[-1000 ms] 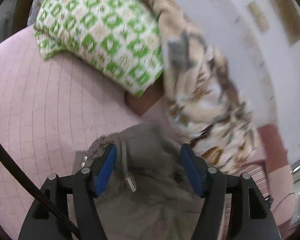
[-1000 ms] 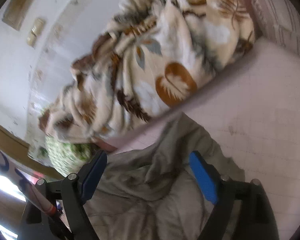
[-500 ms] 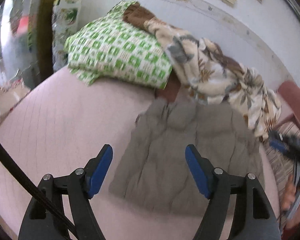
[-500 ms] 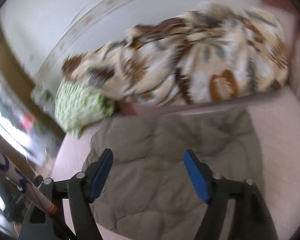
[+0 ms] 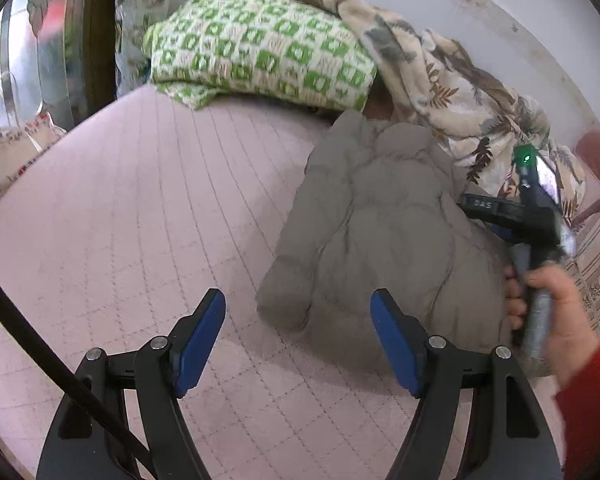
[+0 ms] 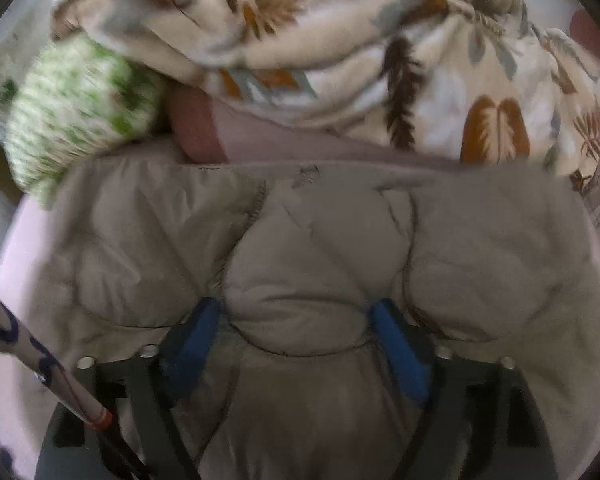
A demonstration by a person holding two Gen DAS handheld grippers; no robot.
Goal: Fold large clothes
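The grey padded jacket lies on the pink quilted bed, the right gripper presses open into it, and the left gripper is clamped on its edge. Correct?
Not quite. In the left wrist view the left gripper is open and holds nothing, beside the grey padded jacket. The rest stands.

1. Home bedroom: pink quilted mattress (image 5: 148, 216) fills the foreground.
2. Green-checked pillow (image 5: 260, 52) and leaf-print blanket (image 5: 452, 92) piled against a scuffed white wall (image 5: 500, 12).
3. Padded grey jacket (image 5: 380, 224) lies on the mattress.

A plain grey-beige padded jacket (image 5: 380, 232) is seen on a pale pink quilted bed cover (image 5: 140, 220). Green-and-white checks are shown by a knitted pillow (image 5: 260, 52); brown leaf prints by a cream blanket (image 6: 380, 40).
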